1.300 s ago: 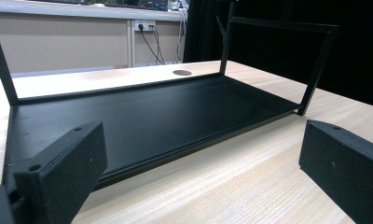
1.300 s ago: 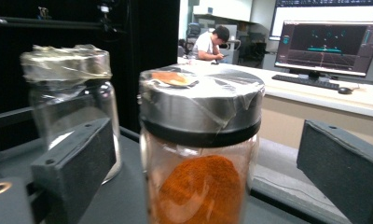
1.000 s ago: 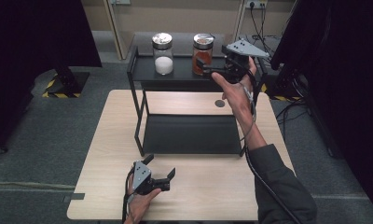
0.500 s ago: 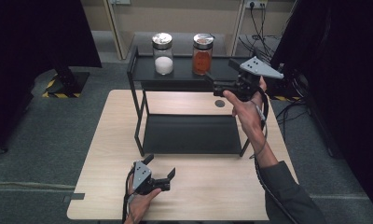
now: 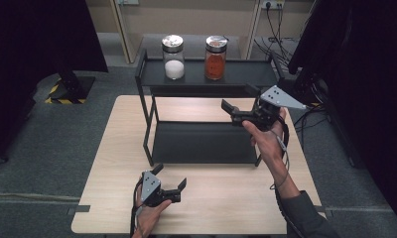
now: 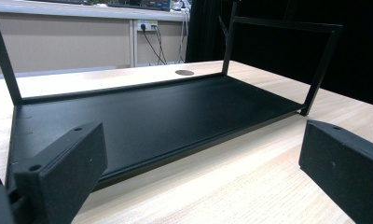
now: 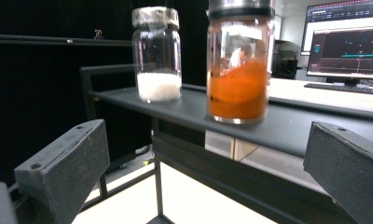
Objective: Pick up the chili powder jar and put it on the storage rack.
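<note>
Since the earlier frames, the right gripper (image 5: 236,105) has drawn back from the orange jar (image 5: 216,57) and dropped lower, its jaws spread wide and empty in front of the rack's (image 5: 206,74) top shelf. That jar stands upright on the shelf, beside the white-powder jar (image 5: 173,57). Near the table's (image 5: 226,193) front edge, the left gripper (image 5: 170,177) rests with jaws parted, holding nothing.

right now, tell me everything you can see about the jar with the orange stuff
The orange jar is clear glass with a metal lid, roughly half full of orange powder. It stands upright on the black rack's top shelf, beside the white-powder jar and apart from it. Nothing grips it; the right gripper is open, below and short of it.
</note>
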`<control>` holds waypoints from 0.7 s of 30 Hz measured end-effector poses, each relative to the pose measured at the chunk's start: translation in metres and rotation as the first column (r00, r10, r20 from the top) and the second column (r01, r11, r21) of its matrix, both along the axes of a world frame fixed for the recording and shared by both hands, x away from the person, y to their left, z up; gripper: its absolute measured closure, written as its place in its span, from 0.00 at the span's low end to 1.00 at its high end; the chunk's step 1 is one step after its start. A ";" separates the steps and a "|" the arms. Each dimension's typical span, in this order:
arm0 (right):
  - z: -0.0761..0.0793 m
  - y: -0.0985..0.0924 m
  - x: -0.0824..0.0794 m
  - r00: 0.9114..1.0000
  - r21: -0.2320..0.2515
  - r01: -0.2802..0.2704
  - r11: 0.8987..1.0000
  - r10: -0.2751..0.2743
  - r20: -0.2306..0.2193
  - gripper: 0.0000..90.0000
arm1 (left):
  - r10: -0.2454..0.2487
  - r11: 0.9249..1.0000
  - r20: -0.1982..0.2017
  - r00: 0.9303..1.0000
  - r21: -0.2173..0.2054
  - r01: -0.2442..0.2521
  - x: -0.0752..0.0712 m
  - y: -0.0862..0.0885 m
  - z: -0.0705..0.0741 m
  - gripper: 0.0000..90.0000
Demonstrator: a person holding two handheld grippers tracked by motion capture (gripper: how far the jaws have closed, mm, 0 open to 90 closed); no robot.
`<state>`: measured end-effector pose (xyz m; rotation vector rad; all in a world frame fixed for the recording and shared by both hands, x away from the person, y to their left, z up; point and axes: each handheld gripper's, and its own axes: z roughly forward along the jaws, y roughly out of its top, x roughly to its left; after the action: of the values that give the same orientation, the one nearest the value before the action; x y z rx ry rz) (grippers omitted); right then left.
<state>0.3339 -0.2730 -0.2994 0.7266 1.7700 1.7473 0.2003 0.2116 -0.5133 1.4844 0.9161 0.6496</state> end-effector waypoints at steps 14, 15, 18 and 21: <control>-0.043 -0.014 -0.018 1.000 -0.025 -0.001 1.000 0.000 -0.020 0.00 | 0.002 1.000 0.002 1.000 -0.001 -0.002 0.000 0.000 0.000 0.00; -0.046 -0.015 -0.019 1.000 -0.030 -0.001 1.000 0.000 -0.021 0.00 | 0.002 1.000 0.003 1.000 -0.001 -0.002 0.000 0.000 0.000 0.00; -0.053 -0.019 -0.022 1.000 -0.030 0.000 1.000 -0.001 -0.030 0.00 | 0.002 1.000 0.002 1.000 -0.002 -0.002 0.000 0.000 0.000 0.00; -0.062 -0.023 -0.026 0.999 -0.017 0.003 1.000 -0.003 -0.033 0.00 | 0.004 1.000 0.002 1.000 -0.002 -0.004 0.000 0.000 0.000 0.00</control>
<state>0.3075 -0.2962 -0.3617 0.7545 1.8025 1.7258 0.2002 0.2120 -0.5134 1.4797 0.9179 0.6531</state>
